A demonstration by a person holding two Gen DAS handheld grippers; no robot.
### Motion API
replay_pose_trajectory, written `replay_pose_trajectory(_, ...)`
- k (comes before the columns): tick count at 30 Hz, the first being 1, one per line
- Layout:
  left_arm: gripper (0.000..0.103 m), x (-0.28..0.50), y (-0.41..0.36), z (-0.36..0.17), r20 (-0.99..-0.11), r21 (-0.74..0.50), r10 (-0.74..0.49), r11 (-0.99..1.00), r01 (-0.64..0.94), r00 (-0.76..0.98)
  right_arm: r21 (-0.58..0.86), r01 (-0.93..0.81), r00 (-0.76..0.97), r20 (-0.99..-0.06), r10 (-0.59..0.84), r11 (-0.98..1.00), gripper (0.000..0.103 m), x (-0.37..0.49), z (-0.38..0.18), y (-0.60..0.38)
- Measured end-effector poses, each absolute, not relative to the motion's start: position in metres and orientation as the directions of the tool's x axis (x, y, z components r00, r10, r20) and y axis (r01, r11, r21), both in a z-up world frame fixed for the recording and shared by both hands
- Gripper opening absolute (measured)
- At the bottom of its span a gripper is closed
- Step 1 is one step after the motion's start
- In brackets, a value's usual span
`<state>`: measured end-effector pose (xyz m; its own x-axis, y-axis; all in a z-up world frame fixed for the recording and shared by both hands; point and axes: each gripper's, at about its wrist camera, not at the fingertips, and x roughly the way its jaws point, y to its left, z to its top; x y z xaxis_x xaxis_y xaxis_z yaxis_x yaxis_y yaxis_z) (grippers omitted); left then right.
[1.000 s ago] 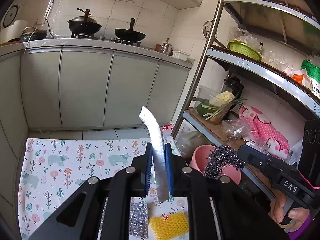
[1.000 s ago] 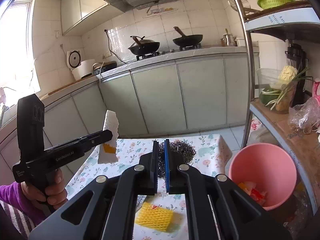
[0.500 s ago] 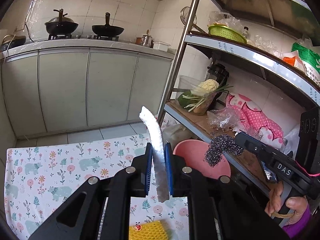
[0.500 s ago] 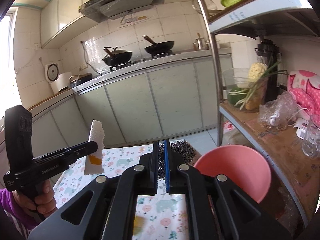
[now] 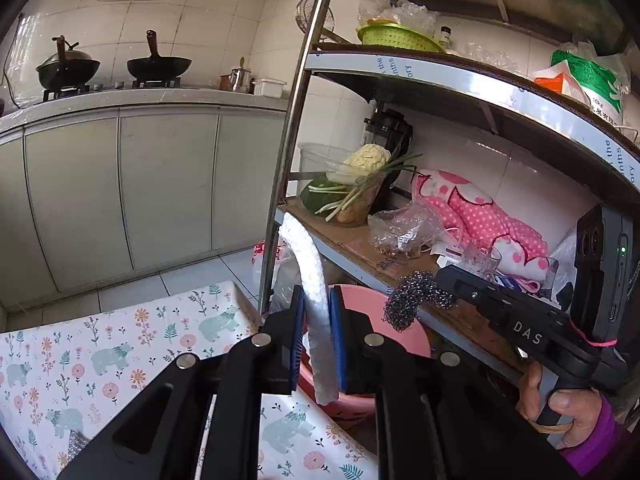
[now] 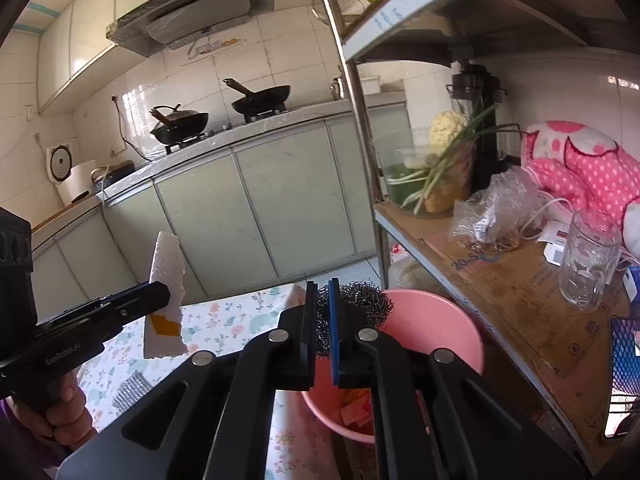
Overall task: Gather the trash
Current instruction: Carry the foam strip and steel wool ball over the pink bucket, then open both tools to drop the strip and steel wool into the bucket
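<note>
My left gripper (image 5: 316,312) is shut on a white foam piece (image 5: 310,280) that stands up between its blue pads and hangs over the near rim of the pink bin (image 5: 360,300). In the right wrist view that foam piece (image 6: 166,292) shows an orange patch, pinched by the left gripper (image 6: 160,296). My right gripper (image 6: 322,312) is shut on a grey steel-wool scrubber (image 6: 360,300) just above the pink bin (image 6: 436,320), which holds some scraps. From the left wrist view the scrubber (image 5: 412,292) hangs at the right gripper (image 5: 438,284) over the bin's far side.
The bin stands beside the flowered tablecloth (image 5: 100,360), under a metal shelf rack (image 5: 400,256) with a steel post (image 5: 288,160). On the shelf are a glass mug (image 6: 588,260), plastic bags and a vegetable bowl (image 5: 348,188). Grey cabinets (image 5: 120,192) line the back. A silver scouring pad (image 6: 128,392) lies on the cloth.
Both grippers have swung right from above the tablecloth toward the pink bin, each carrying its item. The yellow sponge on the cloth has dropped out of view.
</note>
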<state>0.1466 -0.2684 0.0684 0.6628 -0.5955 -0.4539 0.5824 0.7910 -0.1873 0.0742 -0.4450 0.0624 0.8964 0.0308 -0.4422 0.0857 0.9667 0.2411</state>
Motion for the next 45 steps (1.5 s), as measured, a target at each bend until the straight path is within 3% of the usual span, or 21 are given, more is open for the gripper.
replay_pose_trajectory(25,0.012,0.182,-0.344,0.003,-0.587,-0.229,-0.621,0.743,0.629,0.52,0.253,0.178,0.834,-0.552,-0.009,0.951,0.006,0.103,0.002,-0.478)
replay_pose_trajectory(33,0.014,0.188,-0.358,0.002,-0.586,-0.234,-0.626,0.739,0.632,0.515,0.266,0.19,0.837,-0.547,-0.014,0.945,0.006,0.106,-0.001,-0.484)
replay_pose_trajectory(35,0.019,0.191,-0.359,0.004,-0.58,-0.237,-0.627,0.741,0.628,0.52,0.258,0.189,0.833,-0.553,-0.016,0.948,0.01,0.108,-0.001,-0.485)
replay_pose_trajectory(38,0.036,0.196,-0.359,0.004,-0.593,-0.254,-0.623,0.746,0.616,0.51,0.243,0.189,0.827,-0.562,-0.021,0.951,0.017,0.109,-0.001,-0.484)
replay_pose_trajectory(41,0.038,0.198,-0.355,0.004,-0.593,-0.257,-0.616,0.756,0.602,0.519,0.246,0.187,0.83,-0.557,-0.019,0.951,0.028,0.107,-0.001,-0.484)
replay_pose_trajectory(45,0.038,0.198,-0.351,0.008,-0.586,-0.254,-0.612,0.761,0.597,0.531,0.251,0.187,0.833,-0.553,-0.018,0.95,0.028,0.103,0.002,-0.484)
